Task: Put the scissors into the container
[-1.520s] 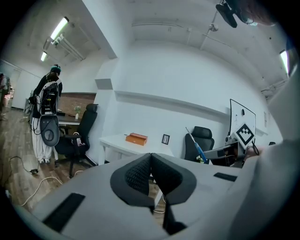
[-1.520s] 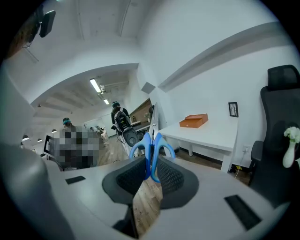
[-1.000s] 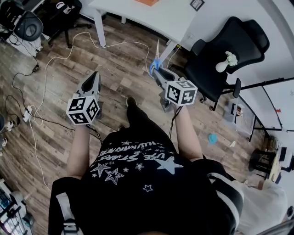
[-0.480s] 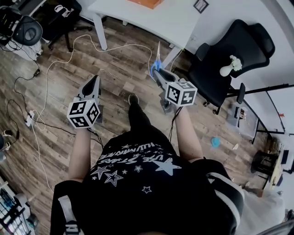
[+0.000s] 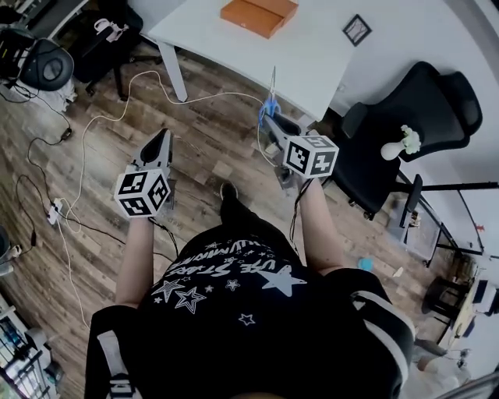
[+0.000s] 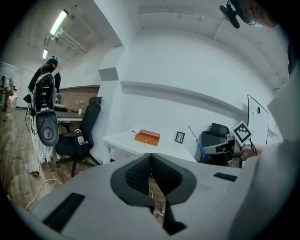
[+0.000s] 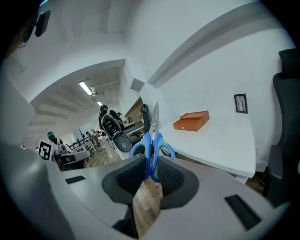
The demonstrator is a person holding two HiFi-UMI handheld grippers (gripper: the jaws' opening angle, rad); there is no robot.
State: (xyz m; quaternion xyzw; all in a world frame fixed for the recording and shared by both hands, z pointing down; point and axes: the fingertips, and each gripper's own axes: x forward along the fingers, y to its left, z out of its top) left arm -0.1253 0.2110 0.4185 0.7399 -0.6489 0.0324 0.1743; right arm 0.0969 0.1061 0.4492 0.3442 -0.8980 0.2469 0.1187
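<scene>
Scissors (image 7: 151, 138), handles pinched in the right hand-held gripper (image 7: 151, 163), point blades-first toward the table (image 7: 220, 136).

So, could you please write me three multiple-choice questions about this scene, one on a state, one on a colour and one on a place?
1. The right gripper is: A open; B shut on scissors; C shut, empty.
2. The scissors' handles are: A red; B blue; C black.
3. The orange box lies: A on the white table; B in the right gripper; C under the scissors.
Answers: 1 B, its jaws clamp the handles; 2 B, blue loops show above the jaws; 3 A, it rests on the tabletop.
</scene>
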